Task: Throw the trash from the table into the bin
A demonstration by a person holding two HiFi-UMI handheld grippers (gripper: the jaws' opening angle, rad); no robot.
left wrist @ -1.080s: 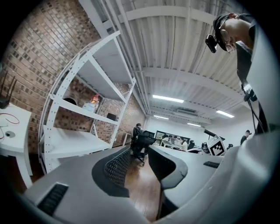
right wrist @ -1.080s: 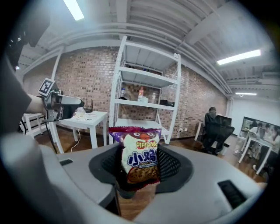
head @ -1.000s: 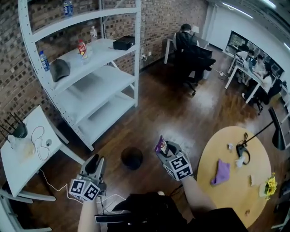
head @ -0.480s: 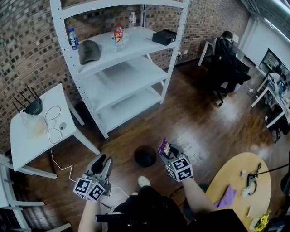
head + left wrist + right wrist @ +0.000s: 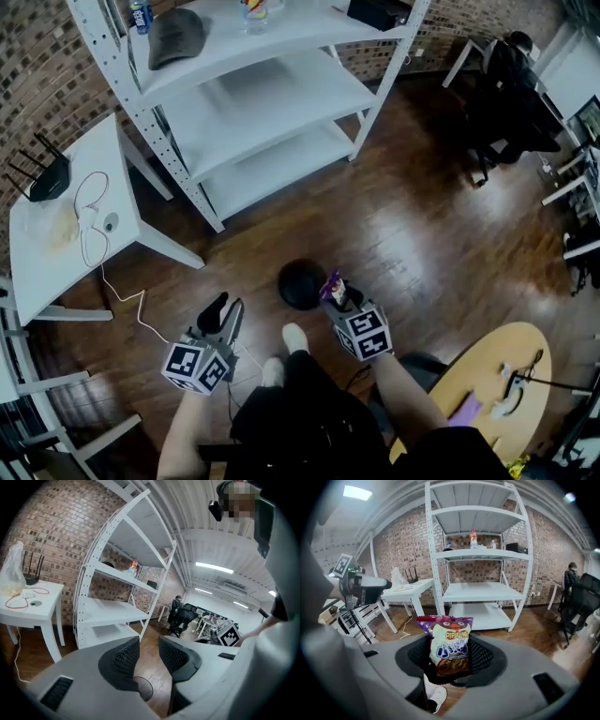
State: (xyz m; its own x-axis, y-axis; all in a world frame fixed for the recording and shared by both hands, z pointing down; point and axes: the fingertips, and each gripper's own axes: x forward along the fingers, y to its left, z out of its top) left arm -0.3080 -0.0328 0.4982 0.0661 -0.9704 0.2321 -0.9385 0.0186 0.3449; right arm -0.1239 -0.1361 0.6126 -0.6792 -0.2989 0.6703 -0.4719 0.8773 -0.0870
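In the head view the black round bin [image 5: 302, 283] stands on the wooden floor just ahead of my feet. My right gripper [image 5: 339, 294] is shut on a purple and white snack packet [image 5: 332, 287], held upright at the bin's right rim. The right gripper view shows the packet [image 5: 450, 644] pinched between the pads of that gripper [image 5: 450, 660], its top sticking up. My left gripper [image 5: 223, 319] hangs to the left of the bin, open with a narrow gap. In the left gripper view nothing lies between its pads [image 5: 149, 646], and the bin's rim [image 5: 140, 688] shows below them.
A white shelf unit [image 5: 272, 103] stands behind the bin. A white side table [image 5: 56, 244] with a router and cable is at the left. A round wooden table [image 5: 487, 384] with scraps and a purple cloth is at the lower right. My shoes [image 5: 292, 337] are near the bin.
Both grippers have sunk lower. The right one has carried the packet up to the bin's rim, and the view has swung toward the shelf and down.
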